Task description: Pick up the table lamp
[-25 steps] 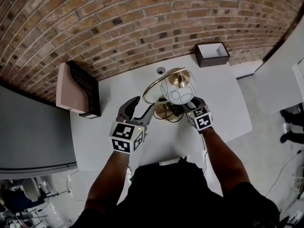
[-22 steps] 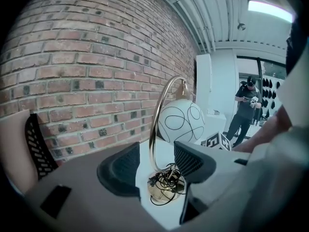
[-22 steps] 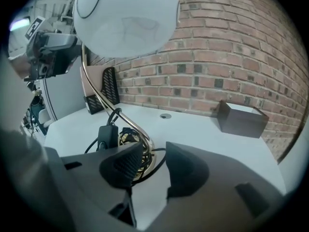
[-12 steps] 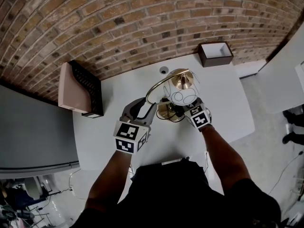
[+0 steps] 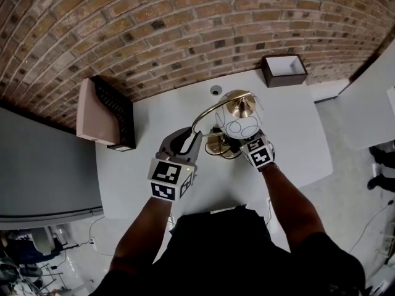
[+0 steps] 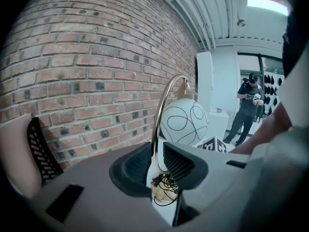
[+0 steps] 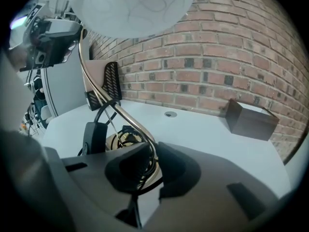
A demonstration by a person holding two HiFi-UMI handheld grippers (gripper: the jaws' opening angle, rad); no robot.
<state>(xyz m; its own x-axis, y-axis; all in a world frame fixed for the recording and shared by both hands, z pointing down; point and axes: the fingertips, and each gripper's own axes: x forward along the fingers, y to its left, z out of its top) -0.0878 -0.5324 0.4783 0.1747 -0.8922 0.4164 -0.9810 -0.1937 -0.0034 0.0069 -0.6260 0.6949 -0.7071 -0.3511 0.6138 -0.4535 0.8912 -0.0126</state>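
The table lamp stands on the white table: a brass arc stem, a white globe shade with black scribbled lines, and a brass base with a black cable coiled on it. My left gripper is at the stem's left, higher part. Its jaws are closing with the stem between them, and a slit still shows beside the right pad. My right gripper reaches under the shade, low by the base. Its jaws are closing tight on the stem and cable.
A dark brown open box sits at the table's far right corner. A pink and black mesh holder stands at the far left. A round cable hole lies behind the lamp. The brick wall runs along the back. A person stands far off.
The left jaws, wide apart a second ago, have drawn in around the stem. The right gripper has sunk slightly toward the base and narrowed. The lamp stands where it was.
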